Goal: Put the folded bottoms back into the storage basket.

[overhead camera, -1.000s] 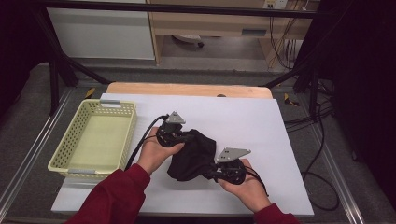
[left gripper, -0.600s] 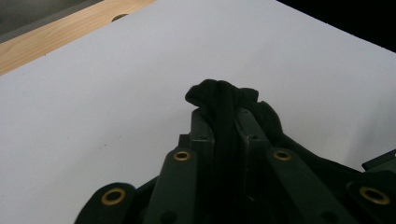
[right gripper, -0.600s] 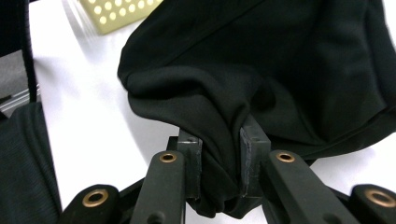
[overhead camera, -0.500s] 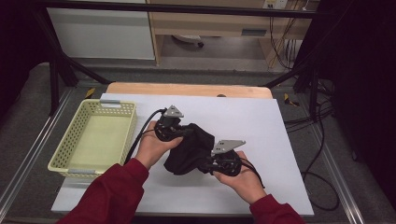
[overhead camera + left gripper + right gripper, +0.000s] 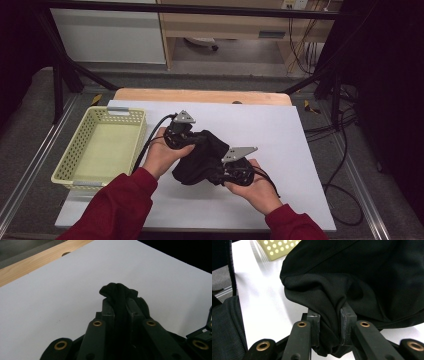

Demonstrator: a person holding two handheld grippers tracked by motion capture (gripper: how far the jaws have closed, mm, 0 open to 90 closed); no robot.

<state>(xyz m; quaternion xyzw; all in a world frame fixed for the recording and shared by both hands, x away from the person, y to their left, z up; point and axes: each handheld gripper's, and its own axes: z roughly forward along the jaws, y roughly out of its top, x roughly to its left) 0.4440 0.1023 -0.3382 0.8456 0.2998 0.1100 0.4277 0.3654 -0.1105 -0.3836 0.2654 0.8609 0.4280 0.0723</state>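
A black cloth (image 5: pixel 202 157) hangs bunched between my two grippers over the white table (image 5: pixel 280 135). My left gripper (image 5: pixel 192 137) is shut on its upper left part; in the left gripper view a fold of the black cloth (image 5: pixel 118 293) is pinched between the jaws of my left gripper (image 5: pixel 120 305) and pokes out past the tips. My right gripper (image 5: pixel 216 174) is shut on the lower right part; in the right gripper view the black cloth (image 5: pixel 352 272) drapes above, with a gathered fold squeezed between the pads of my right gripper (image 5: pixel 331 315).
A pale yellow perforated basket (image 5: pixel 127 145) stands at the table's left, its corner (image 5: pixel 278 248) seen in the right gripper view. A wooden board (image 5: pixel 200 95) edges the far side of the table. Cables trail on the floor at the right (image 5: pixel 345 190).
Both hands and the cloth have shifted slightly left and away from the front edge. The right hand has risen a little. Both grips are unchanged.
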